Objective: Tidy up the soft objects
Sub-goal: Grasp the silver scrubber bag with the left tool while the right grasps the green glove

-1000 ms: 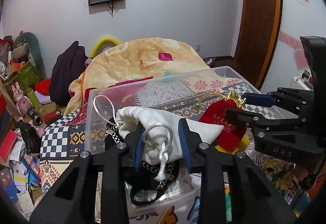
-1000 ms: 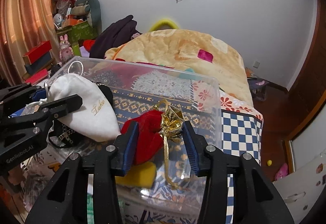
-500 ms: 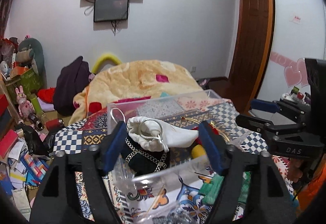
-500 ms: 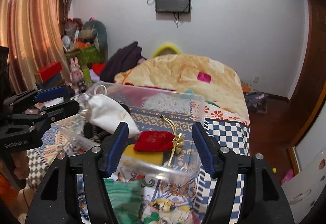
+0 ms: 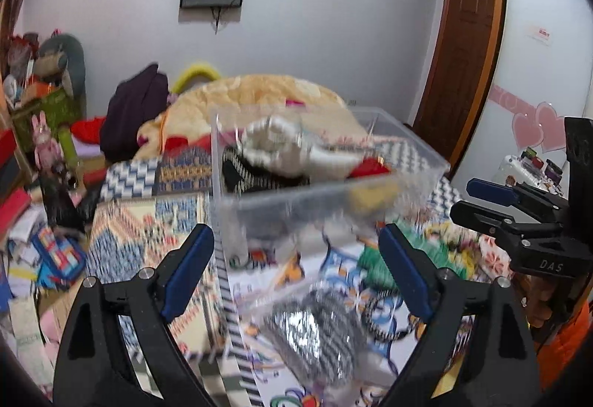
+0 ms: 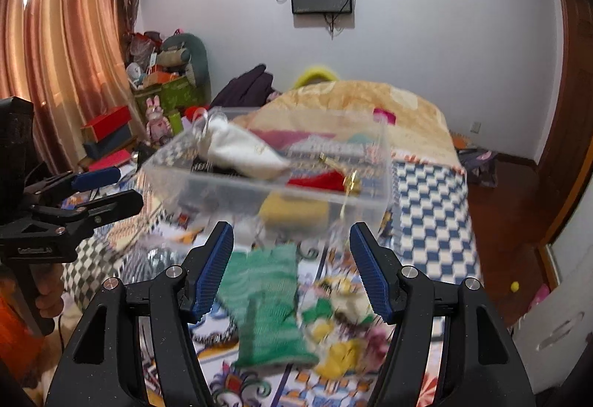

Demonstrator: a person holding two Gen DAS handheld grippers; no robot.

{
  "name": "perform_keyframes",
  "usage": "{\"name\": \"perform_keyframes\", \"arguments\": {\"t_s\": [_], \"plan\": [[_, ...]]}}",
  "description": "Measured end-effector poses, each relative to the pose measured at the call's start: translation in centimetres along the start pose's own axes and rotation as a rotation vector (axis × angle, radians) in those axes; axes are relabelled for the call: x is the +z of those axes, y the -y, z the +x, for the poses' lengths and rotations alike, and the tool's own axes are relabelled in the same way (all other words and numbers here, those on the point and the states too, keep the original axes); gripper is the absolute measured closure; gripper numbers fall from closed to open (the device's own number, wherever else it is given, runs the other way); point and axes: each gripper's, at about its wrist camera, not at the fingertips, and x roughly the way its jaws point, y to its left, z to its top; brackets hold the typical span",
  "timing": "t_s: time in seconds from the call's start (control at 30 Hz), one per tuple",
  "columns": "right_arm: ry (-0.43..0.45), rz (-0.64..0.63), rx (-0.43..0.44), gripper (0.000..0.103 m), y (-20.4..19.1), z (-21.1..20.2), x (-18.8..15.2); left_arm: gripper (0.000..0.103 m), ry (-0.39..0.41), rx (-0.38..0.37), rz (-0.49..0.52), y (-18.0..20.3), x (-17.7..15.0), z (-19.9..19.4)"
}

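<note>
The clear plastic storage box (image 6: 267, 181) stands at 12 o'clock from both grippers and holds a white drawstring pouch (image 6: 241, 151) and a red velvet pouch (image 6: 318, 181). A green knitted cloth (image 6: 267, 303) lies loose between the right gripper (image 6: 291, 270) fingers, which stand apart and empty. It looks light and limp; pinch a bunched middle fold. The left gripper (image 5: 296, 277) jaws are opening, empty.

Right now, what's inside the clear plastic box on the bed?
Inside the clear box: a white pouch over something dark, a red pouch and a yellow piece. What lies beneath them is hidden.
</note>
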Motion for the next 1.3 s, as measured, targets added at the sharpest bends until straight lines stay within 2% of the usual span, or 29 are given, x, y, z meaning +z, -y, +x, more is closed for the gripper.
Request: {"name": "perform_keyframes", "arguments": {"t_s": [0.3, 0.4, 0.53, 0.7, 0.8, 0.9, 0.97, 1.17, 1.3], "plan": [[-0.095, 0.016, 0.045, 0.042, 0.0, 2.0, -3.2, 0.012, -0.079, -0.01, -0.054, -0.3, -3.8, 1.1], [-0.102, 0.005, 0.051, 0.048, -0.5, 2.3, -3.5, 0.012, -0.093, -0.021, -0.052, -0.1, -4.6, 1.4], [-0.114, -0.01, 0.061, 0.049, -1.2, 2.6, -3.7, 0.012, -0.124, -0.054, -0.047, 0.1, -5.6, 2.1], [-0.142, -0.031, 0.055, 0.049, -1.9, 3.3, -4.0, 0.018, -0.126, -0.057, -0.035, 0.3, -6.2, 2.4], [-0.169, -0.021, 0.032, 0.054, -1.9, 4.2, -4.1, 0.026, -0.117, -0.07, -0.032, 0.5, -6.4, 2.2], [-0.168, -0.013, 0.025, 0.069, -1.7, 4.1, -4.0, 0.037, -0.109, -0.061, -0.021, 0.5, -6.6, 2.0], [-0.166, -0.015, 0.022, 0.08, -1.7, 4.0, -4.0, 0.049, -0.109, -0.072, -0.019, 0.6, -6.6, 1.9], [-0.124, -0.021, 0.017, 0.085, -2.0, 3.0, -3.6, 0.067, -0.091, -0.061, 0.01, 1.1, -6.7, 1.7], [-0.087, -0.012, 0.023, 0.085, -1.3, 1.8, -3.1, 0.072, -0.08, -0.055, 0.003, 0.9, -6.4, 1.3]]}}
